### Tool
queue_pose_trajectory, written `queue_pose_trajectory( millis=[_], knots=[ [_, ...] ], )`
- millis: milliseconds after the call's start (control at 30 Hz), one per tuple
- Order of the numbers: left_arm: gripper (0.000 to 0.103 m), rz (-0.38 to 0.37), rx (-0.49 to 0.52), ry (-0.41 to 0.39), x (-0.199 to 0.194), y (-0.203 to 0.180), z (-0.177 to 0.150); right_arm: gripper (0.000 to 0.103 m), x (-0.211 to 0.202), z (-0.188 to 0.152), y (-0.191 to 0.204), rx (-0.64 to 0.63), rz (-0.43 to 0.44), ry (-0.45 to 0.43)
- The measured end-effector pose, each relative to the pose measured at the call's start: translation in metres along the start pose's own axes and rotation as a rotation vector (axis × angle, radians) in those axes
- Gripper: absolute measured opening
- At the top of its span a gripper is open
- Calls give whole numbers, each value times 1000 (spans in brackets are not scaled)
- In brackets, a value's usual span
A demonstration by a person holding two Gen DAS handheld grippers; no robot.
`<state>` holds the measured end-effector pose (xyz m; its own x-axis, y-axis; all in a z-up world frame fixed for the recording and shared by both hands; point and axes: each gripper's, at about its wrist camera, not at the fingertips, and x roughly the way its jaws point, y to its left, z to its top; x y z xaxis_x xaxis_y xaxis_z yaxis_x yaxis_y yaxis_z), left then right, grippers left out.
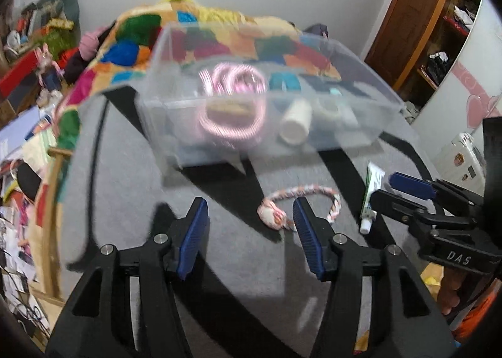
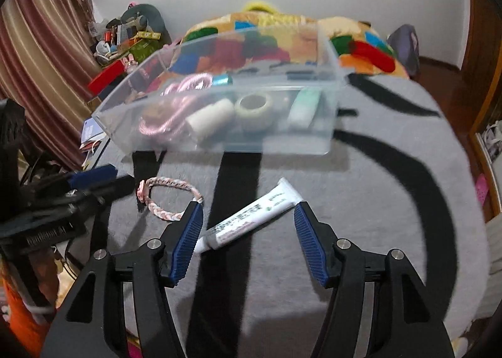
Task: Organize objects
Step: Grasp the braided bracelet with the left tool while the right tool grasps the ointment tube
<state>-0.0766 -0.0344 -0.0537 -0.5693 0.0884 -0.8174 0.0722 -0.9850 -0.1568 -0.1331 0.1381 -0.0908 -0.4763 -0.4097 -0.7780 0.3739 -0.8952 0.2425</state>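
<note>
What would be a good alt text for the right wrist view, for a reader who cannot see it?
The open right gripper hovers over a white squeeze tube lying on a grey blanket with black stripes. A pink and white braided bracelet lies to the tube's left, near the left gripper. Behind them, a clear plastic bin holds small items.

A grey fleece blanket with broad black curved stripes (image 2: 360, 201) is spread over the surface. On it are seen a clear rectangular plastic bin (image 2: 329, 135), a pink-and-white braided rope ring (image 2: 166, 198) and a white squeeze tube with green print (image 2: 251, 213); a multicoloured patchwork quilt (image 2: 370, 53) is heaped at its far edge.
</note>
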Motion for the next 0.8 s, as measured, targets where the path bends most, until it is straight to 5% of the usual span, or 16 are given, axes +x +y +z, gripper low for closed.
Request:
queue_pose_trajectory(
  millis=[200, 267, 400, 800],
  knots=[
    [55, 1, 14, 17, 11, -11, -8, 56, 15, -13, 23, -107, -84, -7],
    [50, 6, 28, -1, 11, -15, -10, 42, 14, -16, 25, -129, -107, -20],
    [23, 5, 34, -21, 11, -19, -13, 15, 9, -20, 17, -140, -118, -35],
    [17, 22, 10, -69, -15, -3, -23, 14, -27, -38, 6, -161, -86, -85]
  ],
)
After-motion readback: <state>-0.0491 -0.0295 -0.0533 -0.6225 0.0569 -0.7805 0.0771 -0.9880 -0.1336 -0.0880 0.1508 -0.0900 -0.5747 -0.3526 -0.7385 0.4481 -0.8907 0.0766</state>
